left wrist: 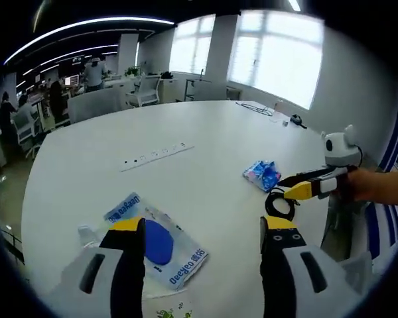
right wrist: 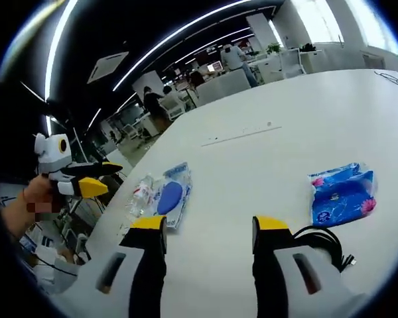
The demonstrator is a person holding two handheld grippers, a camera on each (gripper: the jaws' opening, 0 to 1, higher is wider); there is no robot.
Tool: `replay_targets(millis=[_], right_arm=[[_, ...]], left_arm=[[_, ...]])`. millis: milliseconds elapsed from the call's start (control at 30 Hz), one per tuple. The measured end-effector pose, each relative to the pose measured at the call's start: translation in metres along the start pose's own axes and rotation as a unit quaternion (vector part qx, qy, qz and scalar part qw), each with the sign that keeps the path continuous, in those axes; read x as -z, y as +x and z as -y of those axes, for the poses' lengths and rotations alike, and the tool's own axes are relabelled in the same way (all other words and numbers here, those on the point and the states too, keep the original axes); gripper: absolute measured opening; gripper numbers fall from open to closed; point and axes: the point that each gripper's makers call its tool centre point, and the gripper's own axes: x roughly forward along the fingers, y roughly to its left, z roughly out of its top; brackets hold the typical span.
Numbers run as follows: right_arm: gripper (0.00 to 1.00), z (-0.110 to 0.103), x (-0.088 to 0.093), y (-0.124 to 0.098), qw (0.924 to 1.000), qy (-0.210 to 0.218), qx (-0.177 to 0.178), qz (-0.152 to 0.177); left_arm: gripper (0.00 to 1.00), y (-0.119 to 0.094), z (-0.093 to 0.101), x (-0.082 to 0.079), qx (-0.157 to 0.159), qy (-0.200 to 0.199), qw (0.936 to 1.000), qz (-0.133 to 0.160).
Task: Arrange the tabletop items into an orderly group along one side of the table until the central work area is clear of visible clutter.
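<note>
On the white table (left wrist: pixel 212 129) a clear printed bag holding a round blue item (left wrist: pixel 160 246) lies just ahead of my left gripper (left wrist: pixel 202 226), which is open and holds nothing. A clear plastic bottle (right wrist: pixel 140 191) rests beside that bag. A blue tissue packet (left wrist: pixel 262 174) lies farther right, with a coiled black cable (left wrist: pixel 278 205) near it. My right gripper (right wrist: pixel 209 228) is open and empty, with the tissue packet (right wrist: pixel 341 193) and the cable (right wrist: pixel 325 242) to its right. Each gripper appears in the other's view: the right gripper (left wrist: pixel 306 185) and the left gripper (right wrist: pixel 87 179).
A row of sockets (left wrist: pixel 156 156) is set into the table's middle. A thin cable (left wrist: pixel 255 107) and a small dark object (left wrist: pixel 295 120) lie near the far edge. Beyond the table are office chairs (left wrist: pixel 142 89), desks, people and bright windows.
</note>
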Motion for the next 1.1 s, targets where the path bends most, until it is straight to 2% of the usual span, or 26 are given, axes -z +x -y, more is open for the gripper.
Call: replay_targets(millis=[500, 900, 1100], right_arm=[[0.53, -0.04, 0.021, 0.025, 0.9993, 0.031, -0.006, -0.018], [0.53, -0.054, 0.043, 0.052, 0.9985, 0.032, -0.002, -0.043], [0.53, -0.063, 0.053, 0.068, 0.9973, 0.051, 0.001, -0.052]], left_arm=[[0.71, -0.025, -0.043, 0.016, -0.014, 0.004, 0.9998, -0.01], [0.71, -0.029, -0.083, 0.031, -0.029, 0.014, 0.9989, -0.035], [0.7, -0.026, -0.101, 0.035, -0.03, 0.023, 0.9981, -0.049]])
